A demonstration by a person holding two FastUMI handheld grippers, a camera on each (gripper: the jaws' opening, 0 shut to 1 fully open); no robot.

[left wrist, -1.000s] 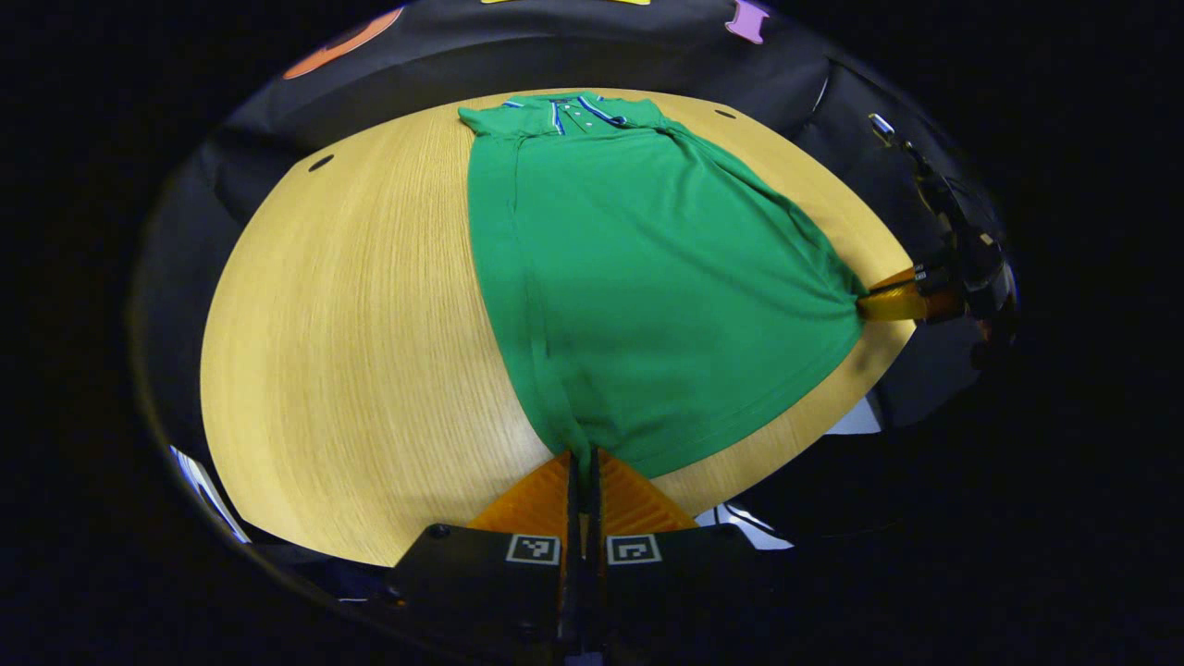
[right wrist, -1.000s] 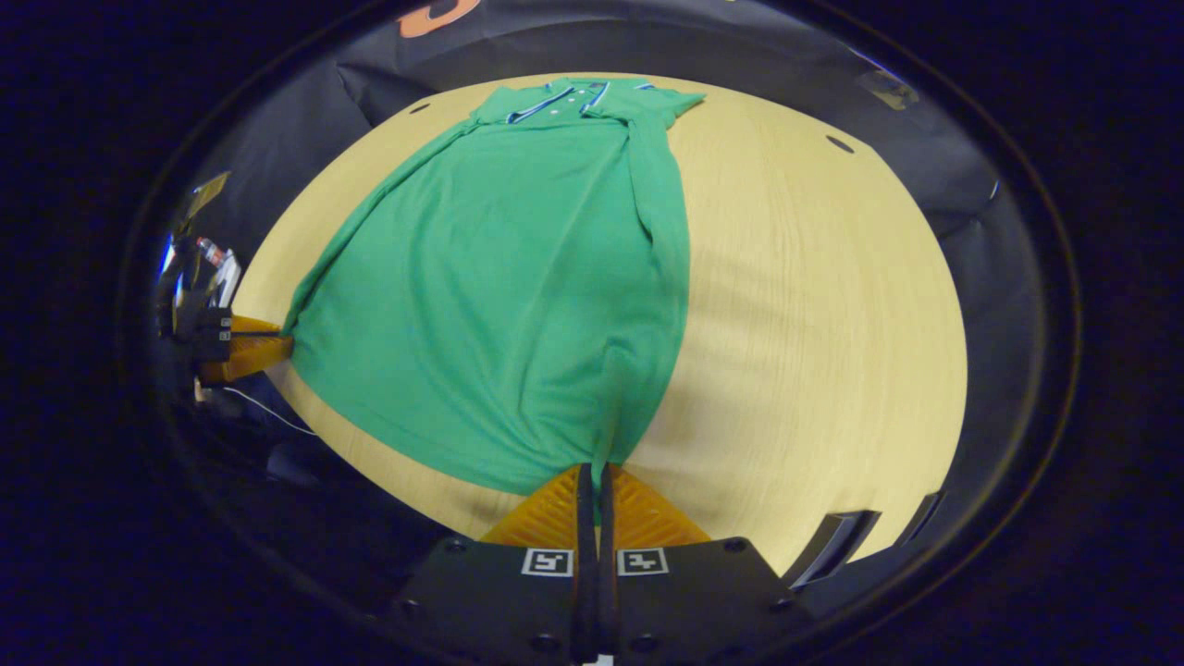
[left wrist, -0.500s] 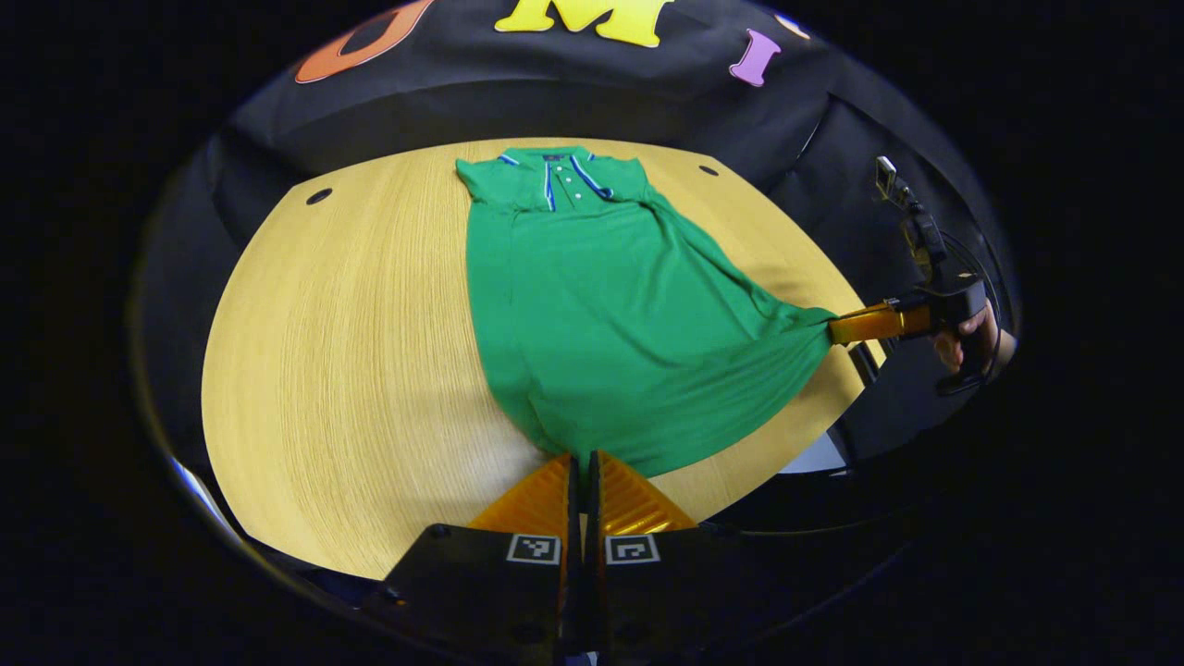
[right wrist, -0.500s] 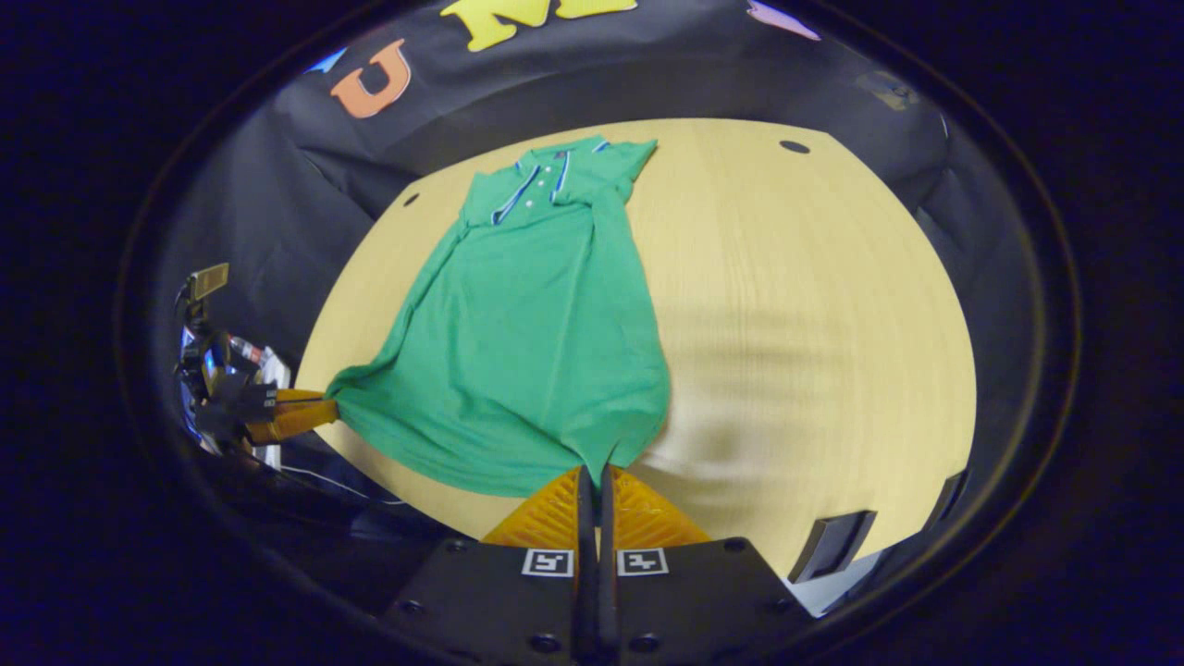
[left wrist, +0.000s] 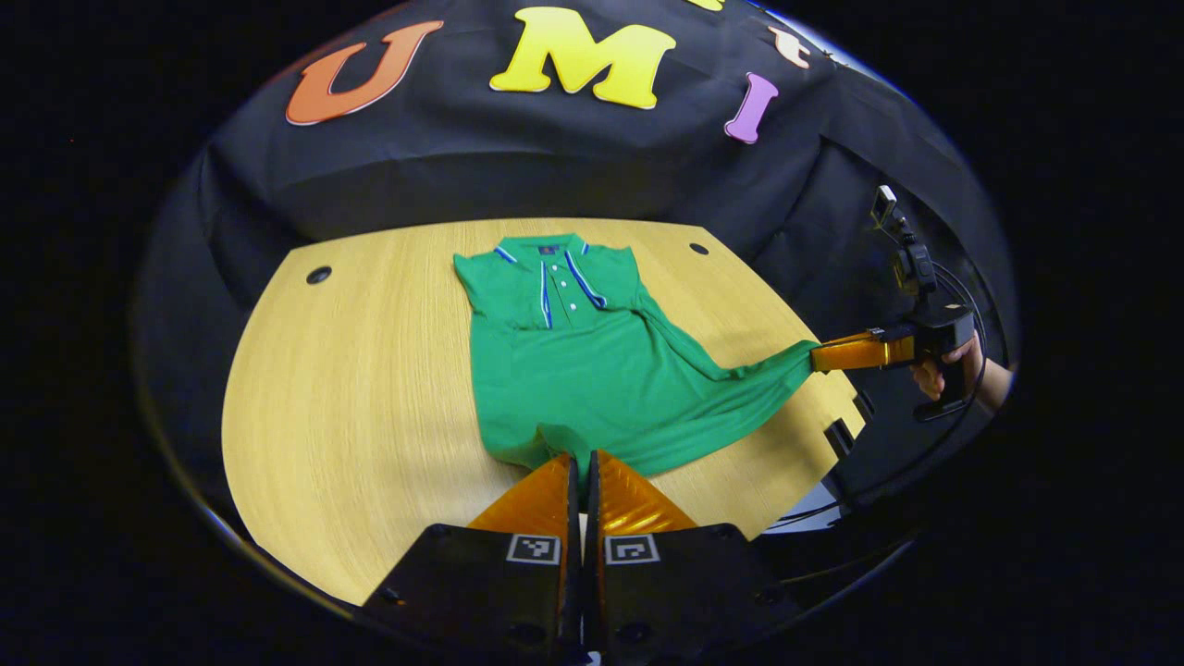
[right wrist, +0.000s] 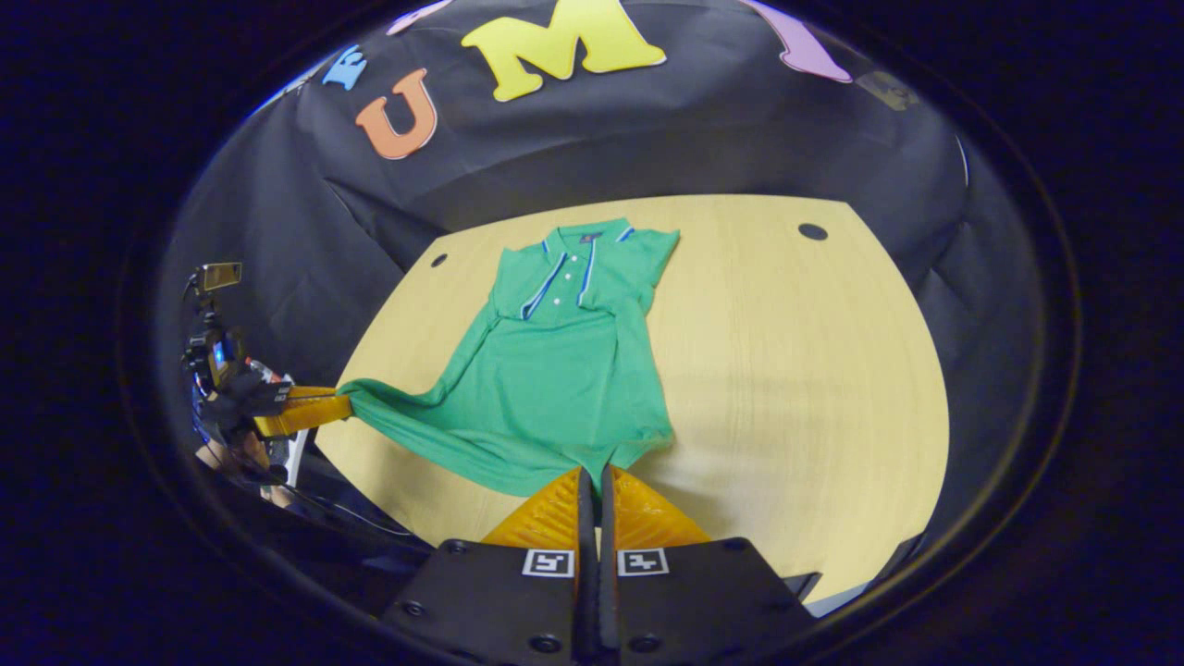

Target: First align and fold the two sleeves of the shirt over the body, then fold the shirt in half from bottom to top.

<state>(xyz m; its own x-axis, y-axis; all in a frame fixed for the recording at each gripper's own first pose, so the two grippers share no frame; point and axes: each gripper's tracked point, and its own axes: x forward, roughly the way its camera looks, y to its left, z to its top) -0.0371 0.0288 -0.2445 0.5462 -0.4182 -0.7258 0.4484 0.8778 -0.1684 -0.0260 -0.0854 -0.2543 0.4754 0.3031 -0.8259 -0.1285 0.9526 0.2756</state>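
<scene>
1. Item under handling: a green short-sleeved polo shirt with blue-and-white trim at the collar [left wrist: 573, 370] lies on a pale wooden table with small round holes near its corners [left wrist: 351, 388]. The collar end rests flat at the far side; both sleeves [right wrist: 647, 264] appear folded in over the body, giving a narrow rectangle.

2. Left gripper [left wrist: 581, 467]: its fingers are pressed together on the near left corner of the hem, with cloth pinched between them. It also shows at the left edge of the right gripper view, where the hem corner is drawn out towards it, clear of the table.

3. Right gripper [right wrist: 592, 481]: fingers likewise closed together on the near right hem corner. In the left gripper view it appears at the far right, held by a hand [left wrist: 939, 370], with the cloth stretched taut to its tip.

4. Step in hand, as judged: sleeve folds complete — the bottom-to-top fold is under way, hem lifted at both corners, lower body slack and bunched between them.

5. Next move calls for: both corners carried forward together, level and evenly spaced, to the shoulders just below the collar, then released.

6. Risk noted: uneven travel would skew the fold or drag the tucked sleeves out of line.
</scene>
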